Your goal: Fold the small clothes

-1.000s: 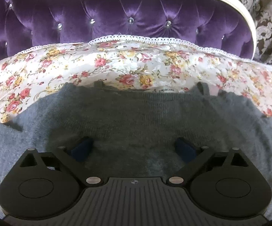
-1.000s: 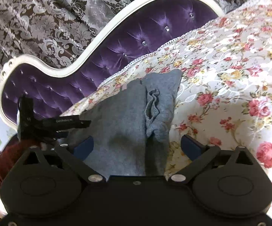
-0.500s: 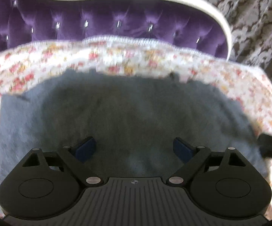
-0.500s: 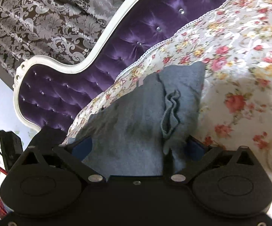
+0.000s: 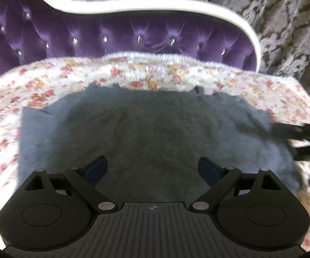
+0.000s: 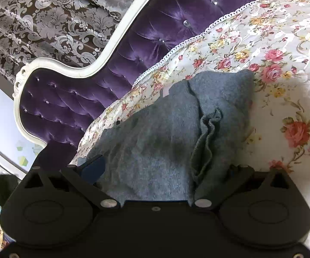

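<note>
Grey knit sweater [image 5: 155, 133] laid flat on floral bedspread [image 5: 15, 99] for folding. Left gripper [image 5: 152, 167] spread wide above it, nothing pinched. Right gripper [image 6: 165, 169] spread at sweater's bunched sleeve edge [image 6: 208, 142]; pinch not confirmed.

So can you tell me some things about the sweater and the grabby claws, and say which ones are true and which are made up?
1. The grey sweater lies on a flowery cover. True.
2. The left gripper is squeezing the sweater tight. False: its jaws stand wide apart over the sweater, pinching nothing.
3. The padded back behind the cover is purple with little shiny studs. True.
4. The sweater is bright red. False: it is grey.
5. In the right wrist view the sweater lies perfectly flat. False: a bunched wrinkle runs along it near the right gripper, whose jaws are open.
</note>
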